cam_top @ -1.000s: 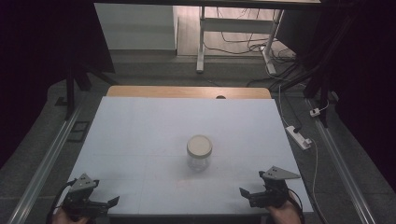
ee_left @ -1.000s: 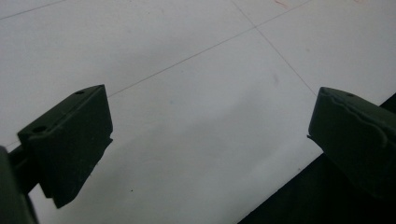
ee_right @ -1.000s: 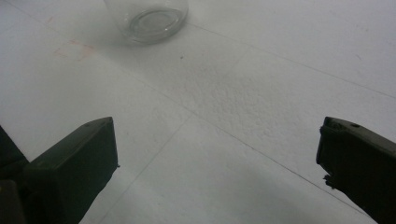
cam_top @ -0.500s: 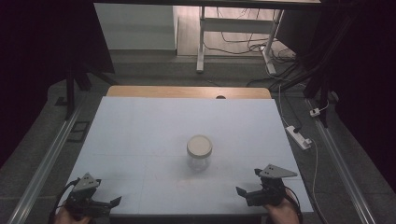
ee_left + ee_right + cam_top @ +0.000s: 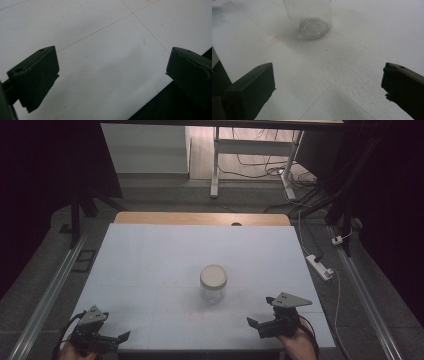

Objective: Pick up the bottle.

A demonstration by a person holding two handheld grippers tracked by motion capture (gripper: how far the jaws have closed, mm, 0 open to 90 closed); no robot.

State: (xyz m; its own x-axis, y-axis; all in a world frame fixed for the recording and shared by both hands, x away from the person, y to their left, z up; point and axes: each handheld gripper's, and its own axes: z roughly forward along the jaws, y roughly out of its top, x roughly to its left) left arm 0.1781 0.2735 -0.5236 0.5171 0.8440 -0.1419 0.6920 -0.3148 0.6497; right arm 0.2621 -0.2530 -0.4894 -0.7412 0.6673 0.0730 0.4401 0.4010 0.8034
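Black jaws on both sides, so we start at the near edge. We see the left gripper (image 5: 120,336) at the near left corner of the white surface (image 5: 150,265), jaws spread wide with nothing between them; in the left gripper view (image 5: 112,72) just bare surface and its dark near edge sit in the gap. The right gripper (image 5: 254,325) is at the near right, a hand (image 5: 297,345) behind it, jaws likewise wide apart and holding nothing. In the right gripper view (image 5: 328,85) we see the glass jar (image 5: 312,17) ahead, well clear of the jaws. In the high view the jar (image 5: 213,284) stands upright about mid-surface, pale lid (image 5: 213,276) on top, far-left of the right gripper. A wooden strip (image 5: 200,218) runs along the far edge.
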